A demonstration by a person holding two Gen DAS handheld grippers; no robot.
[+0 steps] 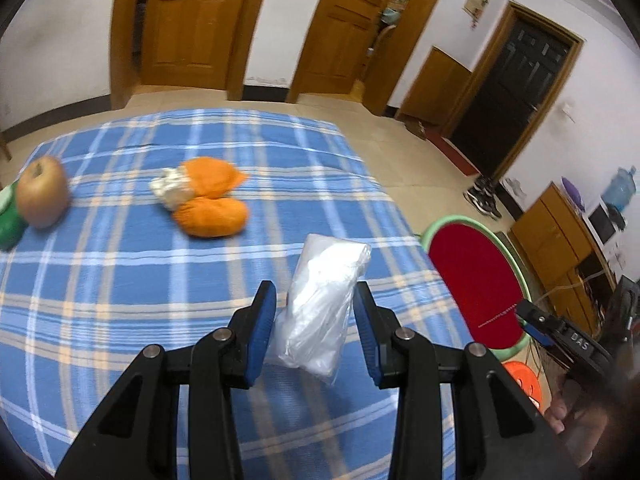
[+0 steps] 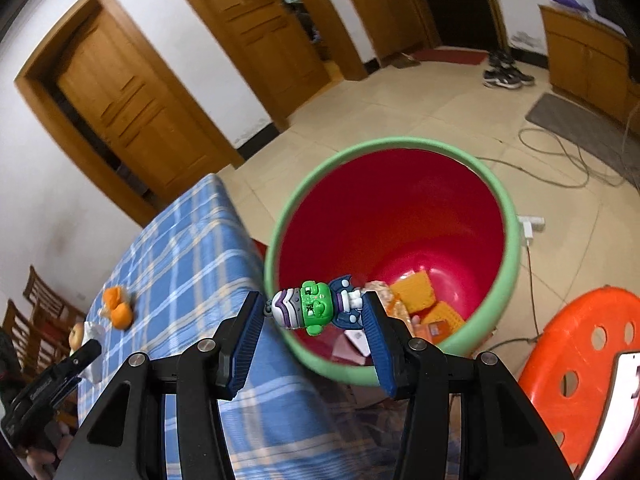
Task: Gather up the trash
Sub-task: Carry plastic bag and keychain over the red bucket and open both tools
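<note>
the left wrist view sits low over the near edge of the bench (image 1: 120,280), looking forward along the left tool (image 1: 316,300) across the plaid cloth toward the wooden doors (image 1: 192,20). the right wrist view hangs off the bench's side, tilted steeply down along the right tool (image 2: 316,312) into the red bin (image 2: 400,208), close to its rim. both views share the bench (image 2: 192,248), the orange peels (image 1: 212,200) (image 2: 118,308), the bin (image 1: 472,276) and the doors (image 2: 136,108).
</note>
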